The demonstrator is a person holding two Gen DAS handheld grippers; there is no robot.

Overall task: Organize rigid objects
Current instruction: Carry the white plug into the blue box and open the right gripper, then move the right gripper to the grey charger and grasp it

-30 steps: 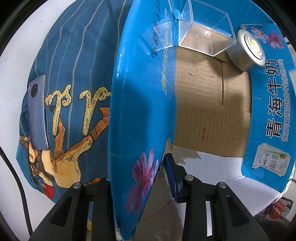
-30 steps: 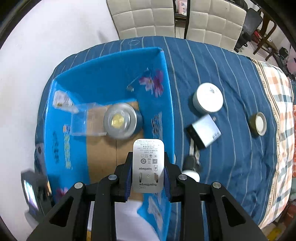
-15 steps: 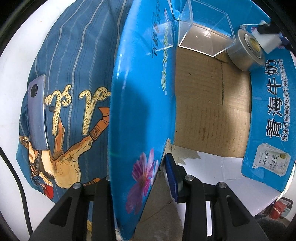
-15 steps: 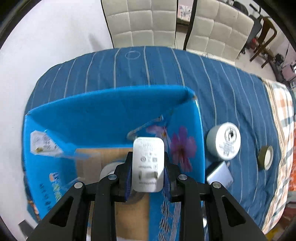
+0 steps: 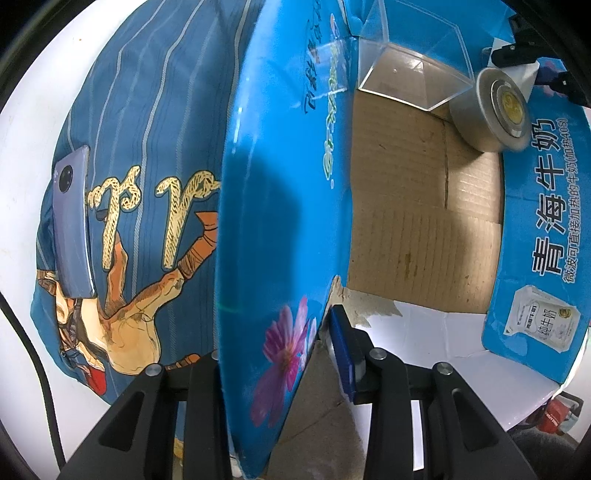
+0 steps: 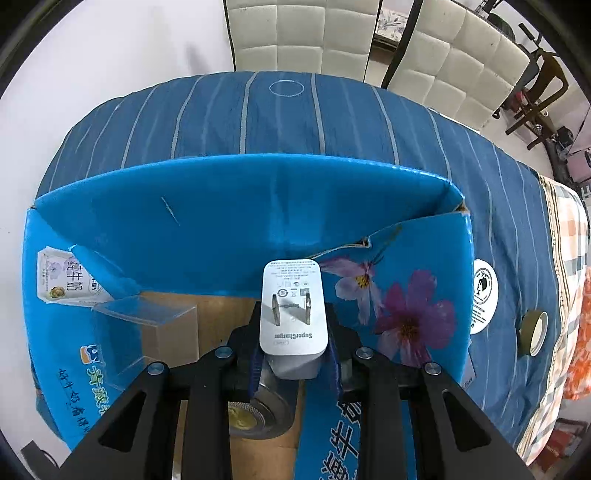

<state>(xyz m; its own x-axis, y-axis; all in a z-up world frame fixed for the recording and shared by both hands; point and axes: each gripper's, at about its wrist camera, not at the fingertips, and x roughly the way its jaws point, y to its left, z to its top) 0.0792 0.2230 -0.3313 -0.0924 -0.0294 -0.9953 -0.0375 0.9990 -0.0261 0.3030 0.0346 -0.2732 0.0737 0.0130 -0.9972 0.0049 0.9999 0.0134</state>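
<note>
My right gripper (image 6: 293, 360) is shut on a white charger plug (image 6: 293, 306) and holds it inside the open blue cardboard box (image 6: 236, 206), above a round silver tin (image 6: 255, 413). A clear plastic box (image 6: 162, 328) stands beside it on the box floor. My left gripper (image 5: 280, 354) is shut on the box's near wall (image 5: 280, 206). In the left wrist view the silver tin (image 5: 491, 110), the clear box (image 5: 410, 74) and the charger (image 5: 517, 70) in the right gripper show at the far end.
A phone (image 5: 70, 229) lies on the blue striped cloth (image 5: 147, 110) left of the box. A white round tin (image 6: 484, 291) and a tape roll (image 6: 533, 332) lie right of the box. Chairs (image 6: 295, 33) stand beyond the table.
My right gripper has carried the charger forward and down into the box, tilting it so its prongs face the camera. The left gripper has kept its hold on the box wall.
</note>
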